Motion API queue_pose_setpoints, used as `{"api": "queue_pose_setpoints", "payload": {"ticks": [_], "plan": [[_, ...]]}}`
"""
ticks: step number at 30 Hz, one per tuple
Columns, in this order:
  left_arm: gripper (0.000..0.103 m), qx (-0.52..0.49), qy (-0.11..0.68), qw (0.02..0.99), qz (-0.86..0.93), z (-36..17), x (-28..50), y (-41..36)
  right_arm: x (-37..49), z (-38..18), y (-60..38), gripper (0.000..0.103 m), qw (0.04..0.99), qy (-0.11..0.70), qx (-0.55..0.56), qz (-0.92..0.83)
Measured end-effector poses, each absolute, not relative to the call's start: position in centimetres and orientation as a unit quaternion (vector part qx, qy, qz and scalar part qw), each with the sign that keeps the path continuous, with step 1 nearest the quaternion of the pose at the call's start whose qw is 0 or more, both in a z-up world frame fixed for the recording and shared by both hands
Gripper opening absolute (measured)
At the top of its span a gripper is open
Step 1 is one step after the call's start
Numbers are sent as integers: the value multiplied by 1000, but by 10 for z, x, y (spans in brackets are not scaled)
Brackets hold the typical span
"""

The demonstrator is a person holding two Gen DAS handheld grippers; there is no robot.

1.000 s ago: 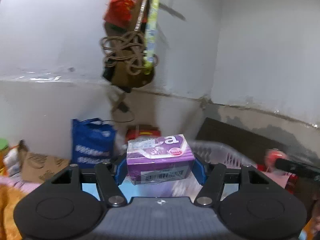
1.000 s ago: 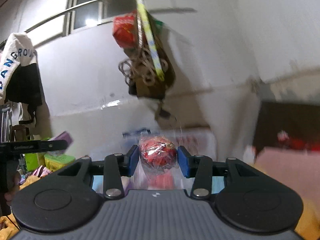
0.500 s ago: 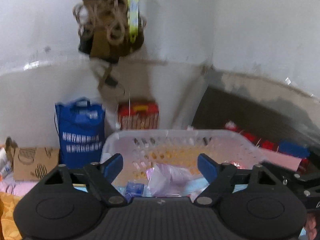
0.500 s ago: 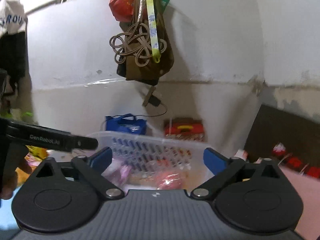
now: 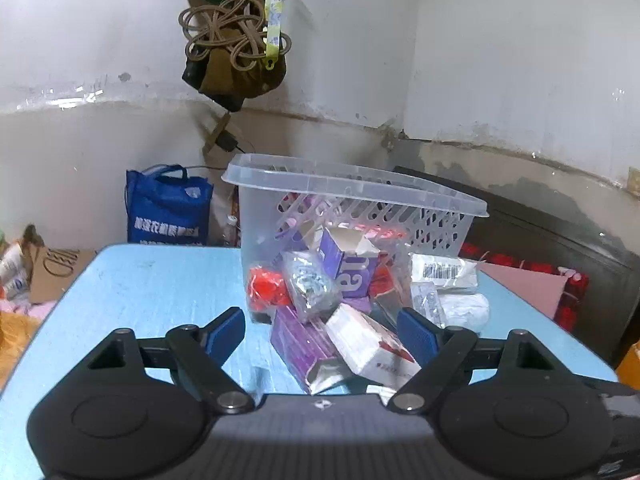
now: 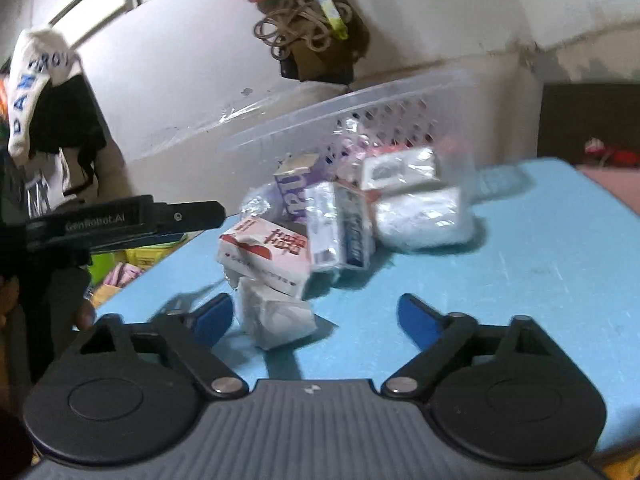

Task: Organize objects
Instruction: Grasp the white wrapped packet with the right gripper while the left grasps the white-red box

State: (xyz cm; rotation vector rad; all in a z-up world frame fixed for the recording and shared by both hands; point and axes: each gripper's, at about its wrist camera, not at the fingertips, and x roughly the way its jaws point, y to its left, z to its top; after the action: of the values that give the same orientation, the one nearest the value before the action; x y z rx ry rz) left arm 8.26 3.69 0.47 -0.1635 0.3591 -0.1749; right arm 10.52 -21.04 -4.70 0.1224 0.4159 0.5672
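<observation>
A: What does the basket (image 5: 352, 190) look like?

B: Clear plastic with slotted walls, tipped on its side on the blue tabletop (image 5: 152, 292). Boxes and packets spill from its mouth in a heap.

A: Which ones?

B: A purple box (image 5: 304, 346) and a white box with red print (image 5: 368, 346) lie nearest in the left view. Behind them sit a red packet (image 5: 266, 290) and a silvery packet (image 5: 310, 284). In the right view a white packet (image 6: 280, 314) lies closest, a little blurred.

A: And the grippers?

B: The left gripper (image 5: 322, 330) points slightly down at the heap. Its fingers are spreading, the purple and white boxes between them, unpinched. The right gripper (image 6: 316, 318) also tilts down; its fingers are drawing in but wide apart, the white packet beside the left one, not squeezed.
</observation>
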Motion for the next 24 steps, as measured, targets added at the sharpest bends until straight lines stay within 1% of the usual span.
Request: {"api": "queue_pose_setpoints", "payload": {"ticks": [2,3,4,5,6,9,14,21,22,24], "plan": [[86,-89,174,976,-93,5,81,40,111,-47,-199,84,932,207,43,294],[86,-90,176,976,-96,4,80,39,114,-47,-194,80,930,205,33,304],[86,-90,180,975,-98,3,81,38,114,-48,-189,73,928,203,19,310],[86,-91,183,974,-101,1,81,36,113,-48,-185,49,927,203,0,314],[86,-89,186,973,-105,-1,81,33,112,-47,-185,47,927,205,-9,315],[86,-74,189,973,-111,-3,82,21,104,-43,-204,47,927,210,6,310],[87,-41,189,974,-121,-7,87,-3,90,-43,-246,47,947,205,26,247],[87,25,207,973,-97,-12,110,-30,93,-44,-259,47,951,206,39,228],[89,26,213,971,-102,-12,112,-31,92,-45,-259,47,951,206,38,229],[90,55,223,968,-98,-13,115,-39,91,-45,-261,46,950,204,41,230]]}}
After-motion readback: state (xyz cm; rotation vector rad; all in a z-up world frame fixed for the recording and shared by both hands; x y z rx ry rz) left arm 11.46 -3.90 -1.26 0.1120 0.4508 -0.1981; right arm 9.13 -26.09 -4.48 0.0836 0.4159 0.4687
